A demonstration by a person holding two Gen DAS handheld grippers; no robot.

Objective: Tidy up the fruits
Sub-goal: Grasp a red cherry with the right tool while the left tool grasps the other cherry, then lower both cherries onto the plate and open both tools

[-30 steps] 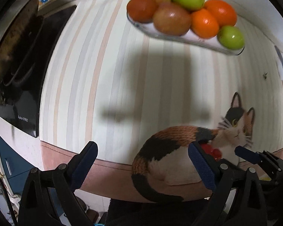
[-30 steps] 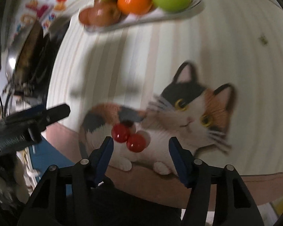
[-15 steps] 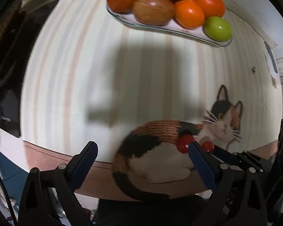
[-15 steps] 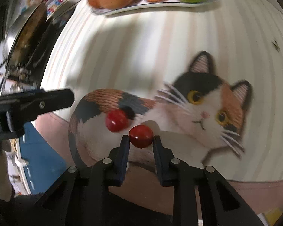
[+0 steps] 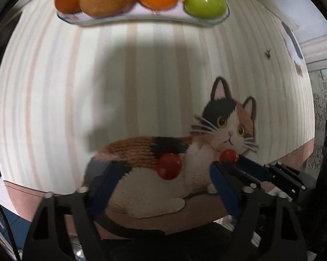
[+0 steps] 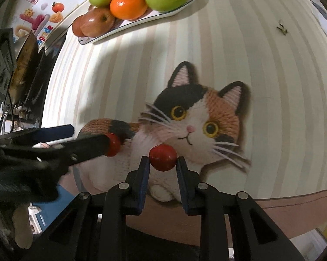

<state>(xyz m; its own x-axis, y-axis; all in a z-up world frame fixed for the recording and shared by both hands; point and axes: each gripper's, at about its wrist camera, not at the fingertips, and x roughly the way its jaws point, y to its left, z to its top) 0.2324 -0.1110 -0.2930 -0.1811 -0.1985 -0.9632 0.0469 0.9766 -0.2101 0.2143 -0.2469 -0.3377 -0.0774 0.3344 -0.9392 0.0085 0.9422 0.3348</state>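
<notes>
Two small red cherry tomatoes lie on the cat-printed tablecloth. My right gripper (image 6: pixel 163 163) is shut on one tomato (image 6: pixel 162 157), which also shows in the left wrist view (image 5: pixel 228 156). My left gripper (image 5: pixel 163 179) is open, its blue-padded jaws on either side of the other tomato (image 5: pixel 169 166) without touching it. That tomato (image 6: pixel 113 144) shows partly hidden behind the left gripper's finger in the right wrist view. A glass plate (image 5: pixel 141 19) at the far side holds apples, oranges and green fruits; it also shows in the right wrist view (image 6: pixel 141 24).
The striped tablecloth (image 5: pixel 76 87) covers the table; its pink border and the table edge run just under the grippers. A dark stove with a pan (image 6: pixel 24 65) stands at the left. A small insect-like speck (image 6: pixel 282 29) lies at the right.
My right gripper closed on one tomato. My left gripper moved forward and right and narrowed around the other tomato. The plate drew nearer in the left view.
</notes>
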